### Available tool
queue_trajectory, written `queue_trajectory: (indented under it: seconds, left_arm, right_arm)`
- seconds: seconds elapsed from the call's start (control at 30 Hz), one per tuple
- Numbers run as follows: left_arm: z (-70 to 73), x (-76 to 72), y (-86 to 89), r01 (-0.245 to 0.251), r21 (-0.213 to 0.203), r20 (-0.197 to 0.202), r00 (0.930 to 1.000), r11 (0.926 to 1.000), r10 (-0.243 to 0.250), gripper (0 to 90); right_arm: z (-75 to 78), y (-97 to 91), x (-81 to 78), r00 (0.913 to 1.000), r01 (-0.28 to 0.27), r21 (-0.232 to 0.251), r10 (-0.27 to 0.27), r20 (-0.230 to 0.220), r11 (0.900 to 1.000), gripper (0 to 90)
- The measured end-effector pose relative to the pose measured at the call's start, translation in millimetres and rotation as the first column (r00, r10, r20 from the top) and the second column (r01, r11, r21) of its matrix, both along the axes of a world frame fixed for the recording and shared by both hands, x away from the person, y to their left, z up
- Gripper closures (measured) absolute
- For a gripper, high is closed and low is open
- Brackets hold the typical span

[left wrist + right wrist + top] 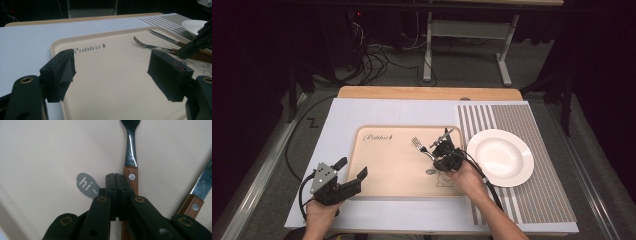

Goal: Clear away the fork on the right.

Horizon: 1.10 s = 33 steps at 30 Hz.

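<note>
Right tongs [116, 178] sit pressed shut, pads meeting with nothing between them, tips just beside the fork's [131, 157] wooden handle on the beige tray [387, 170]. Whether they touch that handle is hard to tell. Close alongside lies a knife [200, 192]. Left tongs [112, 72] gape wide over the tray's bare near-left stretch. Beyond its right edge sits a white plate [499, 157].

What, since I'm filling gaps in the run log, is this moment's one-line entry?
left gripper: open, empty, at tray edge | right gripper: shut, empty, beside fork handle | knife: on tray | plate: empty
</note>
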<state>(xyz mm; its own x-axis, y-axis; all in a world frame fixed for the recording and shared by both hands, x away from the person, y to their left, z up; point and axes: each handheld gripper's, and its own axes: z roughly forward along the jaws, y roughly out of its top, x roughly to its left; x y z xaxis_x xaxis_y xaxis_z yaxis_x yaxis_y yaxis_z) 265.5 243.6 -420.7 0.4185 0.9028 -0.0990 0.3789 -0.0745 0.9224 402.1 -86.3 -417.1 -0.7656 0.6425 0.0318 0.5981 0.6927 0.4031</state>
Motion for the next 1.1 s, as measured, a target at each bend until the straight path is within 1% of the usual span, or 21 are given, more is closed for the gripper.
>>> queue_trajectory:
  seconds: [0.1, 0.3, 0.37, 0.43, 0.5, 0.53, 0.6, 0.7, 0.73, 0.83, 0.97, 1.0, 1.03, 1.1]
  left_arm:
    - [-0.1, 0.0, -0.2, 0.000, 0.001, 0.000, 1.0000, 1.0000, 0.000, 22.5]
    - [-0.3, 0.2, -0.2, -0.001, 0.002, -0.002, 1.0000, 1.0000, 0.001, 22.5]
    - [-0.4, 0.6, -0.1, -0.001, 0.002, -0.007, 1.0000, 1.0000, 0.001, 22.3]
    - [-0.6, 0.8, -0.1, -0.002, 0.002, -0.009, 1.0000, 1.0000, 0.002, 22.0]
    - [-0.8, 0.8, 0.0, -0.004, 0.000, -0.009, 1.0000, 1.0000, 0.004, 21.9]
    - [-0.9, 0.9, 0.1, -0.005, 0.000, -0.010, 0.9999, 1.0000, 0.005, 21.9]
    - [-0.9, 1.0, 0.3, -0.007, -0.002, -0.010, 0.9999, 1.0000, 0.007, 21.7]
    - [-1.0, 1.0, 0.1, -0.007, 0.000, -0.011, 0.9999, 1.0000, 0.007, 21.7]
    - [-1.1, 1.1, 0.0, -0.007, 0.000, -0.012, 0.9999, 1.0000, 0.007, 21.6]
    - [-1.1, 1.1, 0.0, -0.007, 0.001, -0.012, 0.9999, 1.0000, 0.007, 21.5]
    - [-1.0, 0.9, 0.0, -0.007, 0.002, -0.012, 0.9999, 1.0000, 0.007, 21.5]
    - [-1.0, 0.9, -0.1, -0.006, 0.002, -0.012, 0.9999, 1.0000, 0.006, 21.5]
    - [-1.0, 0.9, -0.1, -0.006, 0.002, -0.012, 0.9999, 1.0000, 0.006, 21.4]
    - [-1.1, 0.9, -0.2, -0.006, 0.002, -0.013, 0.9999, 1.0000, 0.006, 21.4]
  right_arm:
    - [-0.3, -2.1, 2.0, 0.9999, 0.012, 0.005, -0.012, -0.002, 0.9999, 90.0]
    - [-0.8, -2.8, 3.8, 0.9998, 0.016, 0.004, -0.016, 0.007, 0.9999, 90.0]
    - [-0.9, -3.3, 4.8, 0.9996, 0.029, 0.007, -0.029, 0.005, 0.9996, 90.0]
    - [-1.4, -4.7, 7.6, 0.9995, 0.027, 0.010, -0.027, 0.013, 0.9996, 90.0]
    - [-1.5, -5.7, 9.6, 0.9991, 0.041, 0.009, -0.041, 0.014, 0.9991, 90.0]
    - [-1.3, -6.2, 10.2, 0.9985, 0.055, 0.009, -0.055, 0.006, 0.9985, 90.0]
    - [-1.8, -8.0, 13.4, 0.9984, 0.055, 0.015, -0.055, 0.011, 0.9984, 90.0]
    - [-1.7, -9.7, 16.3, 0.9976, 0.068, 0.014, -0.068, 0.010, 0.9976, 90.0]
    - [-1.4, -9.7, 16.2, 0.9964, 0.085, 0.013, -0.085, 0.000, 0.9963, 90.0]
    - [-1.7, -11.2, 19.2, 0.9969, 0.078, 0.012, -0.078, 0.010, 0.9969, 90.0]
    - [-1.5, -11.6, 20.4, 0.9957, 0.092, 0.008, -0.092, 0.010, 0.9957, 90.0]
    - [-1.4, -11.4, 20.1, 0.9945, 0.105, 0.008, -0.105, 0.006, 0.9945, 90.0]
    - [-1.7, -12.0, 21.3, 0.9953, 0.096, 0.008, -0.096, 0.013, 0.9953, 90.0]
    - [-1.6, -11.9, 21.6, 0.9943, 0.106, 0.008, -0.106, 0.010, 0.9943, 90.0]
